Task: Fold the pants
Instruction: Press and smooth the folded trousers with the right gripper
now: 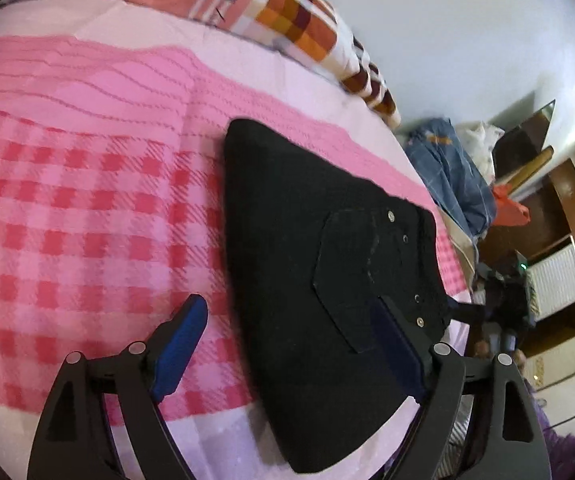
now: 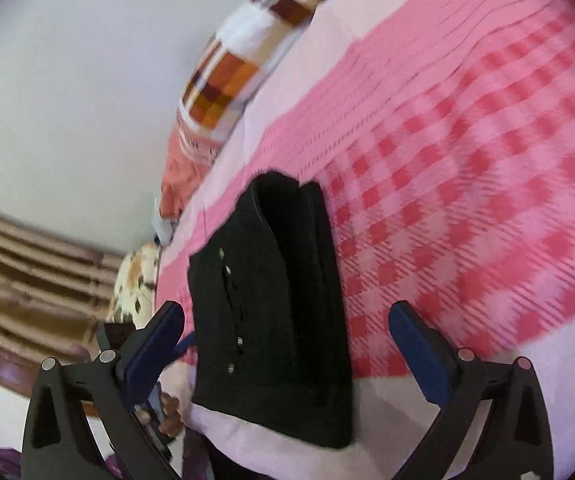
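Black pants [image 1: 311, 248] lie folded in thick pile on pink checked bed cover [image 1: 79, 208], near bed edge. Left gripper [image 1: 287, 344] open wide, holds nothing; one blue pad over pants, maybe just touching, hard to tell. Right gripper [image 2: 287, 336] open wide, empty, pants between pads, not squeezed. Checked pillow [image 1: 307, 20] far back by wall.

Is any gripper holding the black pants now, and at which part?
Nothing is held. The left gripper and right gripper both stand open above the folded black pants, pads not pressing the cloth.
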The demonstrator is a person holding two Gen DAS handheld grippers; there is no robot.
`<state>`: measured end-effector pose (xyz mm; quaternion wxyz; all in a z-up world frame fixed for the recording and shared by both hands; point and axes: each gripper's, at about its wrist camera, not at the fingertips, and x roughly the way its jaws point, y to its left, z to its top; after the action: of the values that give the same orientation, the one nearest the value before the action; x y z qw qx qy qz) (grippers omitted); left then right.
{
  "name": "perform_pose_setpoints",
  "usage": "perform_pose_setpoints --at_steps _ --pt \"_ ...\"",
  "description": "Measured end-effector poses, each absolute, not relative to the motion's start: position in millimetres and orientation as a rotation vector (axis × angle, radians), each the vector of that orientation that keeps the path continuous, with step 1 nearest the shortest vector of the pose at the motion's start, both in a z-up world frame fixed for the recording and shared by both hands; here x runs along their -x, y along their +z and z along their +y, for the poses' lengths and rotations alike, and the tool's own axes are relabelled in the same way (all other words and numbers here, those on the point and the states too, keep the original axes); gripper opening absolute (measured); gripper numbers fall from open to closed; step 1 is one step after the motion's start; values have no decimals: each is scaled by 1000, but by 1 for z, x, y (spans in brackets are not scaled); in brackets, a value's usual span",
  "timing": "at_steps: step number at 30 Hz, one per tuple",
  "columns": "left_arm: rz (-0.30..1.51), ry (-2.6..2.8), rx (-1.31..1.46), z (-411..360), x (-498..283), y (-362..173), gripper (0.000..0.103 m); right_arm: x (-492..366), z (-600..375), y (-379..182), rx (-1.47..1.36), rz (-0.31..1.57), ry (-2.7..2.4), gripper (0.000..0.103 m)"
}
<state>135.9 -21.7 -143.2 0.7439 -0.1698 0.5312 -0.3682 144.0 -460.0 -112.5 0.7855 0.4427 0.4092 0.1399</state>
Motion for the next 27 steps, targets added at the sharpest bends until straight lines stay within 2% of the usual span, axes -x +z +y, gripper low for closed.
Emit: perform_pose_setpoints --at_steps 4,7,9,10,11,13,23,27 --pt "1177 -856 276 -46 -135 -147 85 -161 -432 -118 -948 932 457 103" --pt "1160 -862 220 -59 -133 -145 93 -164 -408 -111 -832 968 484 103" --pt "1158 -844 162 -68 -130 -144 95 -165 -411 -114 -859 973 508 103" --pt "1156 -832 105 -74 -127 -143 95 -165 -414 -117 -868 981 504 101" --pt "1148 -815 39 -82 -123 -142 95 -166 -417 -122 -866 999 487 92" --pt "1118 -777 -64 -95 -116 -143 95 -169 -420 -124 -859 1030 496 88" --pt "1070 -706 -130 -104 -108 -148 95 -164 -422 -123 -811 1017 518 90" --pt "1071 -695 -149 -105 -108 -149 95 -167 -416 -120 -813 1016 512 97"
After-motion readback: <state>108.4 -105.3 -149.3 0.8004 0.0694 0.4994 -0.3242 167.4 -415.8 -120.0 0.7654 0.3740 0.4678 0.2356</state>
